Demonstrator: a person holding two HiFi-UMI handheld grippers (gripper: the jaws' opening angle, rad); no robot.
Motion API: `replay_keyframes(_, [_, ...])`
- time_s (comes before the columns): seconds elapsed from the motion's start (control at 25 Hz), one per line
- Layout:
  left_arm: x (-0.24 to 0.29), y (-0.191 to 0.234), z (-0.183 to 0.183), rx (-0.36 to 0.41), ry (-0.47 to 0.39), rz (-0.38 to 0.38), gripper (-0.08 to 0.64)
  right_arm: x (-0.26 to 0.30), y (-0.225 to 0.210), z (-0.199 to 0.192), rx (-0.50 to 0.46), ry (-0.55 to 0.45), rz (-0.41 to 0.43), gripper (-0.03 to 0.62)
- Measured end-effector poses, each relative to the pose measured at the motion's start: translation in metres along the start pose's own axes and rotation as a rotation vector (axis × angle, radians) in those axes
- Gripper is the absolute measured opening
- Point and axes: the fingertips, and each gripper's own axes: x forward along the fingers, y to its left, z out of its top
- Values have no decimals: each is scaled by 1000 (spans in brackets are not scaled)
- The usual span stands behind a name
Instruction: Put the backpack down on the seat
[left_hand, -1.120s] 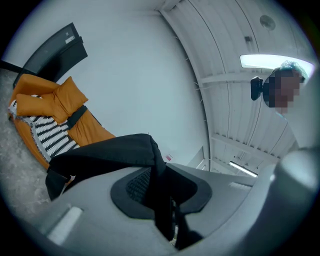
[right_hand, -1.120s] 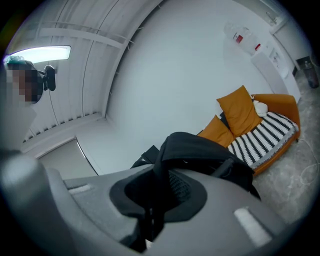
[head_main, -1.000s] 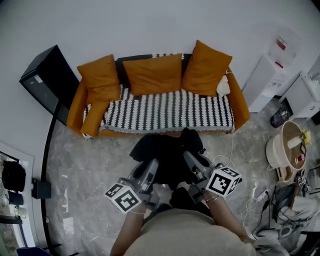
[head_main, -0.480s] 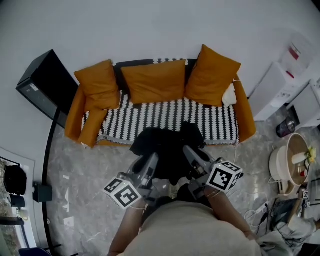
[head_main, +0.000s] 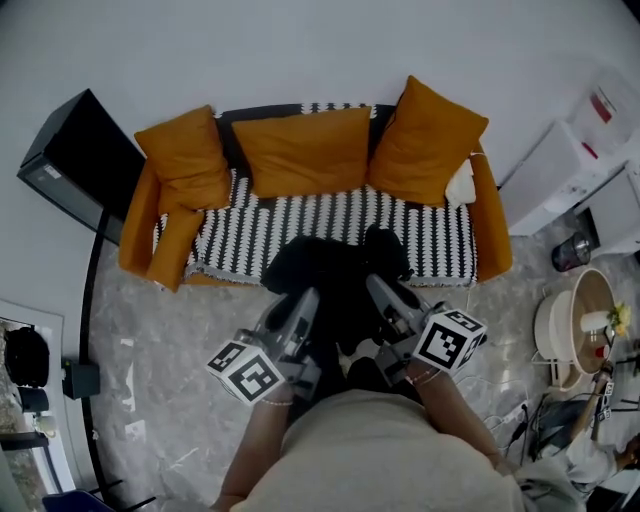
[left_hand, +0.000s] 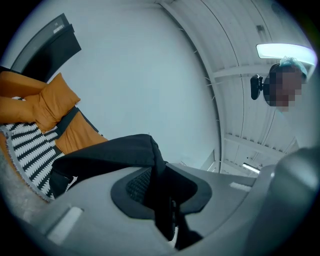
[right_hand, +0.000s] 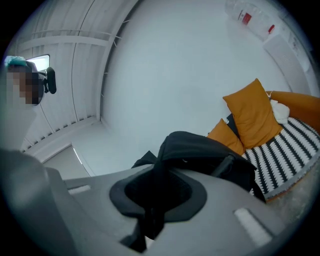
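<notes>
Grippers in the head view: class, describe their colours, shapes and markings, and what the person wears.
The left gripper and right gripper are grey, with long tapering jaws. Each carries a white cube with black square markers. Dark ribbed pads line the jaws. The person wears a beige top.

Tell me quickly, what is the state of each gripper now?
The left gripper: closed on black fabric of the backpack.
The right gripper: closed on the backpack too.
</notes>
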Motion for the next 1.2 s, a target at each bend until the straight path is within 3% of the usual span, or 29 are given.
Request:
replay_keyframes(0.28, [28, 46, 27, -27, -2, 21, 66, 47, -22, 15, 23, 1, -8, 40])
replay_keyframes(0.84, [132, 159, 137, -56, 16, 8, 66, 199, -63, 91, 28, -38, -53, 40])
replay_keyframes(1.2, [179, 216, 170, -72, 60, -10, 66, 264, -94, 109, 53, -51, -101, 40])
